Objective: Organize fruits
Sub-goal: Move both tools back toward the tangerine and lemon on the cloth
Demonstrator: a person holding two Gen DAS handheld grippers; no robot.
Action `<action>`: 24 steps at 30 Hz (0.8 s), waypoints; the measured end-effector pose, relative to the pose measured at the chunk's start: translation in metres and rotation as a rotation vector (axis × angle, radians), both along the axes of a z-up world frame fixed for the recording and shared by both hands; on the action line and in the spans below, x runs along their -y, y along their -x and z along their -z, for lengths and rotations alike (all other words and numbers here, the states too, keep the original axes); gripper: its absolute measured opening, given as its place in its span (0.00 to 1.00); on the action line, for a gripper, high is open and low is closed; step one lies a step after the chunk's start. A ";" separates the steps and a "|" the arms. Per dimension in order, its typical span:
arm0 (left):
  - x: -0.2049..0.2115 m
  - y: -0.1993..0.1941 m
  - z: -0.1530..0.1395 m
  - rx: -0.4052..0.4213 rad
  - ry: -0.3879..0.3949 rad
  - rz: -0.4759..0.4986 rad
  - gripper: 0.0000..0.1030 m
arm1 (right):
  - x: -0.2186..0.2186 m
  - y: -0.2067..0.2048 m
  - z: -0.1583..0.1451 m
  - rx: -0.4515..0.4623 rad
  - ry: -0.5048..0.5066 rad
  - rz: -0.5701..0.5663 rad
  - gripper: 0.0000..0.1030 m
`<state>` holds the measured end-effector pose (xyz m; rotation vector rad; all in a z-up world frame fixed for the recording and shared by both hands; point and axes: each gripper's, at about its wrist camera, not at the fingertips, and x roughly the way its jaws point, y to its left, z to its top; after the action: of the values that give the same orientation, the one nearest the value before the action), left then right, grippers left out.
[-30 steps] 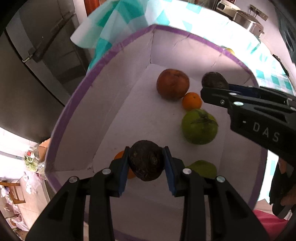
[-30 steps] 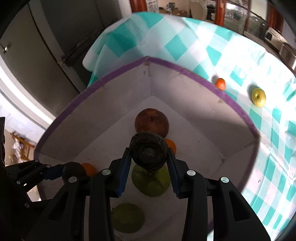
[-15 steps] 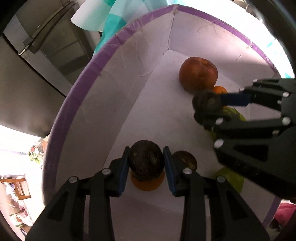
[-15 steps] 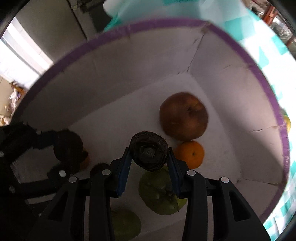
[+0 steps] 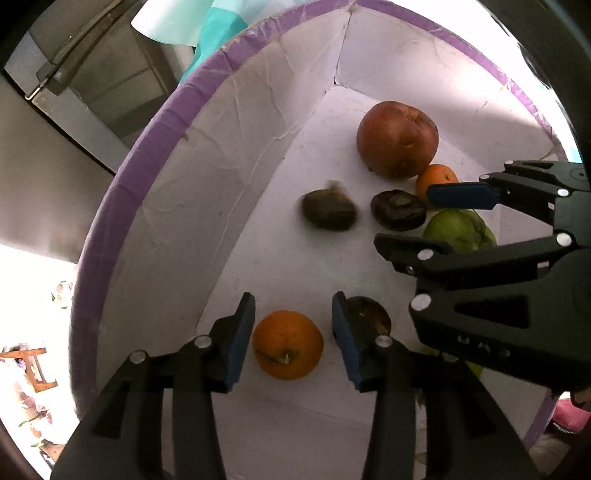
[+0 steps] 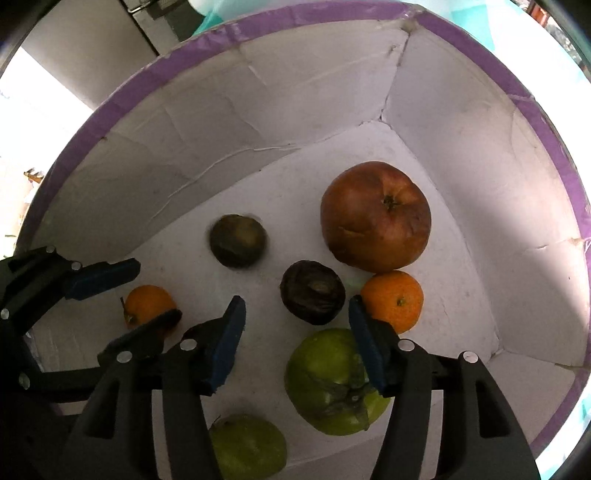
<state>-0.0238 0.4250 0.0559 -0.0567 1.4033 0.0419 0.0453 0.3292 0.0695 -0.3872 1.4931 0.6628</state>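
Both grippers hang open and empty inside a white box with a purple rim (image 5: 122, 192). On its floor lie a large red-brown apple (image 6: 375, 216), two small oranges (image 6: 393, 299) (image 5: 287, 345), two dark wrinkled fruits (image 6: 312, 291) (image 6: 238, 240), and two green fruits (image 6: 334, 382) (image 6: 245, 446). My left gripper (image 5: 293, 332) hovers over one orange. My right gripper (image 6: 295, 341) sits just above a dark fruit and a green fruit. A further dark fruit (image 5: 369, 314) shows behind my left gripper's right finger.
The box (image 6: 155, 74) stands on a teal-and-white checked cloth (image 5: 207, 22). A grey cabinet with a handle (image 5: 85, 74) is behind the box on the left. The box walls close in on all sides of the grippers.
Both grippers opened and let go of their dark fruits, which now lie on the box floor. The one from the left gripper looks blurred, still rolling.
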 end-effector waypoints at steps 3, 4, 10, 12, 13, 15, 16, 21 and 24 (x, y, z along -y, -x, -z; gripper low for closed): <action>-0.001 0.002 -0.002 0.002 0.000 0.012 0.46 | -0.001 -0.004 0.000 0.004 0.009 0.009 0.57; -0.001 0.004 -0.003 0.003 0.000 0.014 0.47 | 0.001 -0.007 0.000 0.006 0.010 0.013 0.57; 0.005 0.006 -0.004 0.013 -0.014 0.035 0.49 | 0.007 -0.014 -0.004 0.030 -0.009 0.051 0.58; 0.008 0.008 -0.005 0.020 -0.027 0.041 0.50 | 0.015 -0.008 -0.008 0.046 -0.023 0.057 0.58; 0.010 0.013 -0.002 0.025 -0.035 0.043 0.50 | 0.018 -0.004 -0.012 0.052 -0.031 0.057 0.58; 0.012 0.015 -0.003 0.032 -0.048 0.045 0.51 | 0.023 -0.008 -0.019 0.064 -0.046 0.057 0.59; 0.012 0.015 -0.003 0.035 -0.053 0.046 0.54 | 0.026 -0.010 -0.023 0.072 -0.052 0.058 0.59; 0.017 0.015 -0.009 0.069 -0.013 0.063 0.79 | 0.038 -0.008 -0.039 0.129 -0.105 0.069 0.66; 0.027 0.029 -0.025 0.120 0.030 0.058 0.81 | 0.050 -0.002 -0.058 0.194 -0.172 0.085 0.75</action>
<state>-0.0532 0.3976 0.0806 -0.0430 1.2850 -0.0303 0.0474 0.2796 0.1276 -0.2470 1.2518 0.6614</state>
